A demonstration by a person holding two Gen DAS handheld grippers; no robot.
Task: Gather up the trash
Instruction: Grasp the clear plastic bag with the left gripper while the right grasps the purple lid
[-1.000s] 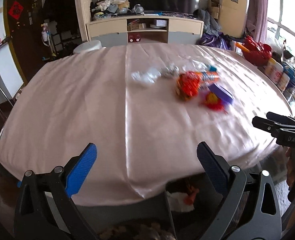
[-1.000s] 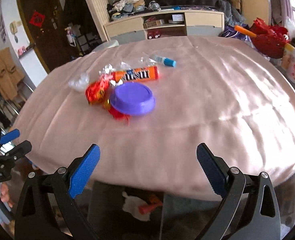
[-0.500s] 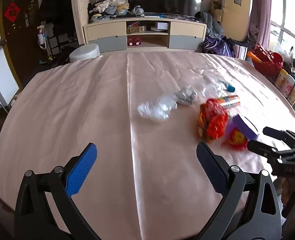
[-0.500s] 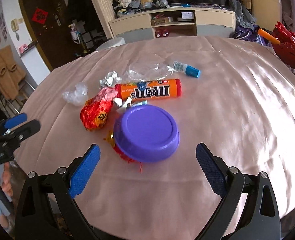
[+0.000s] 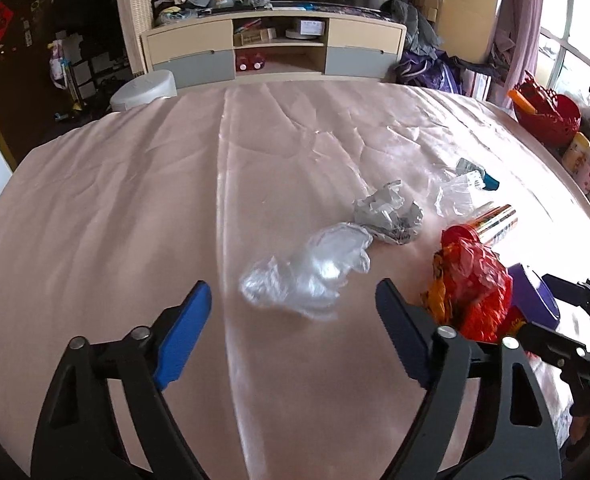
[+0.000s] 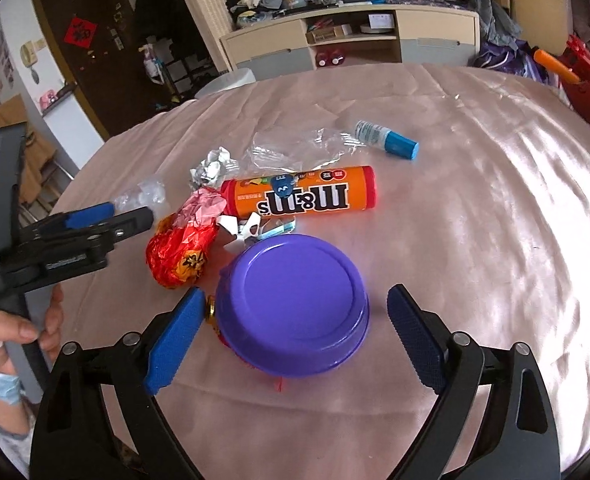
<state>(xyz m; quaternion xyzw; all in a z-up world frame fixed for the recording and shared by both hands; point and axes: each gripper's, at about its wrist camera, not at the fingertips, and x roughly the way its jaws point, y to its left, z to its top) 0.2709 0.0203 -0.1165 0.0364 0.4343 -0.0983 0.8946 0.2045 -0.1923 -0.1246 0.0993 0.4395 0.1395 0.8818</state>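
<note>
Both now closer in over the pink tablecloth [image 5: 115,200] than a second ago: left gripper [image 5: 291,316] wide, empty, lined up on the clear plastic wrap [image 5: 307,276]; right gripper [image 6: 291,320] wide, empty, straddling the purple lid [image 6: 295,304]. Collection therefore about to begin, nothing picked yet. Behind the lid, M&M's tube [image 6: 299,198] lying flat, long axis left-to-right, red cap end pointing right.

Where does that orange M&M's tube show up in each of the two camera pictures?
Left wrist view: the M&M's tube lies far right, glare-washed, partly hidden behind the red wrapper.
Right wrist view: the M&M's tube lies at centre, just beyond the purple lid.
Shared landmark: the red wrapper, touching the tube's end in both views.
</note>
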